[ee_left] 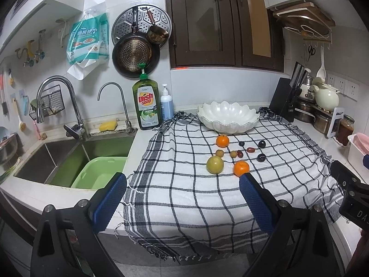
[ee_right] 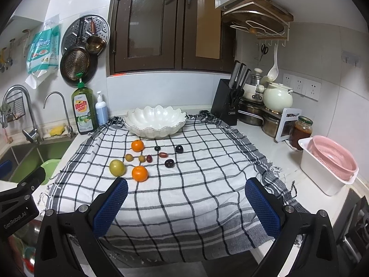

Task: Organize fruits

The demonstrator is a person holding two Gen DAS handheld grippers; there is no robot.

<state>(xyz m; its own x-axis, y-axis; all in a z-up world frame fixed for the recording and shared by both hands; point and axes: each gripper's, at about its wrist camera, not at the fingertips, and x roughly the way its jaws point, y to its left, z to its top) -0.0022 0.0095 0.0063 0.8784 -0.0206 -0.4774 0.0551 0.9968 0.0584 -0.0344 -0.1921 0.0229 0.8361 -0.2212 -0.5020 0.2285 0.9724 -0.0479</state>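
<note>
Grippers, left gripper (ee_left: 182, 192) and right gripper (ee_right: 186, 196), hover level, jaws wide, before fruits (ee_right: 147, 159) on cloth (ee_right: 184, 203).

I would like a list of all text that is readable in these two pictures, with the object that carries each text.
"Dish soap" and "LEMON": green bottle beside the sink.
"GenRobot.AI": left tongs' body, in the right wrist view.
"DA": right tongs' body, cut off by the frame edge.
Chinese characters: hanging paper-towel bag, too blurred to quote.
Small label: knife block, too small to read.
Blue pump bottle: nothing readable.
</note>
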